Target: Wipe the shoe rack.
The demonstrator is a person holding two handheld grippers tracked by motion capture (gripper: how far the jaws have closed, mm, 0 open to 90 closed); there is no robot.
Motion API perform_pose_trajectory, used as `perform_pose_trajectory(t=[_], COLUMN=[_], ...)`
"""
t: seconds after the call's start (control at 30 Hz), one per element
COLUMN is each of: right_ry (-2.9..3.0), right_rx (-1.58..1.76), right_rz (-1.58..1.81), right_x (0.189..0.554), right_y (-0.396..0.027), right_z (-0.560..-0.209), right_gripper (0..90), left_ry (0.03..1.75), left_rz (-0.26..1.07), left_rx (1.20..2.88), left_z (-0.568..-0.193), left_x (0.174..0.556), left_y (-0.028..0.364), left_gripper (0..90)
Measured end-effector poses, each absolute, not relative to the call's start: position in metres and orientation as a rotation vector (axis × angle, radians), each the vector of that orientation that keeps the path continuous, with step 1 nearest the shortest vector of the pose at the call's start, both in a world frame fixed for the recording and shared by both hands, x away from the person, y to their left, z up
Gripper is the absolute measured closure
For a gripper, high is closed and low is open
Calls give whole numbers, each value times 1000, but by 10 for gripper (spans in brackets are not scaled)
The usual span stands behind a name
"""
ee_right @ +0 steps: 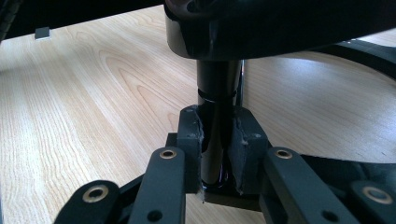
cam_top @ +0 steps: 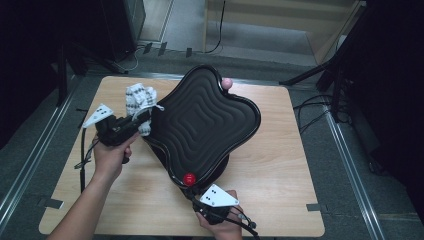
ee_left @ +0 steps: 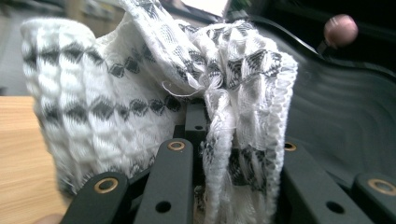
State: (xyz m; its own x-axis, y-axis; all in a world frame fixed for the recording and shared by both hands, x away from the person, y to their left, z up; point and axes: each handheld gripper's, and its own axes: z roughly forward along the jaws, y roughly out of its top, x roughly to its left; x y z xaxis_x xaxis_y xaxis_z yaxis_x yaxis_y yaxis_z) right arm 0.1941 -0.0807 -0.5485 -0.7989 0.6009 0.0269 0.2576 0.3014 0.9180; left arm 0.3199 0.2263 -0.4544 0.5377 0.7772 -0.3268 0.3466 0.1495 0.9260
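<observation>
Two hand-held grippers [cam_top: 141, 120] [cam_top: 196, 196], both clamped

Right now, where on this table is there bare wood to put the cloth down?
Bare wood lies at the table near-right, between the black tray and the right edge, and near-left, below the left gripper holding the cloth. The middle is crowded: the tray fills it, with the right gripper clamping its post.

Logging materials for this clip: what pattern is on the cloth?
White cloth with rows of dark grey diamonds, a waffle-like weave; clearest in the left gripper view.

White-and-black checked cloth [cam_top: 139, 102], ridged black tray [cam_top: 202, 122].
</observation>
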Motion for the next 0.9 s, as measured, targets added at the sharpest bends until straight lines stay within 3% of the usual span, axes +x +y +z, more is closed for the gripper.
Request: perform_pose_trajectory(t=[0.1,0.33,0.53,0.9], right_ry=[2253,2254,2255,2251], right_rx=[774,771,771,771], right_rz=[1496,1497,1497,1494], right_x=[194,194,194,194], right_y=[-81,-81,-81,-81], right_z=[-548,-549,-548,-548], right_gripper=[761,761,761,761], left_ry=[1046,1133,1166,1088], left_rz=[454,532,466,423], left_rx=[1492,1358,1297,1331], left_z=[-460,-456,-464,-498], left_x=[326,332,331,283], left_y=[217,237,245,240], left_gripper=[770,780,783,788])
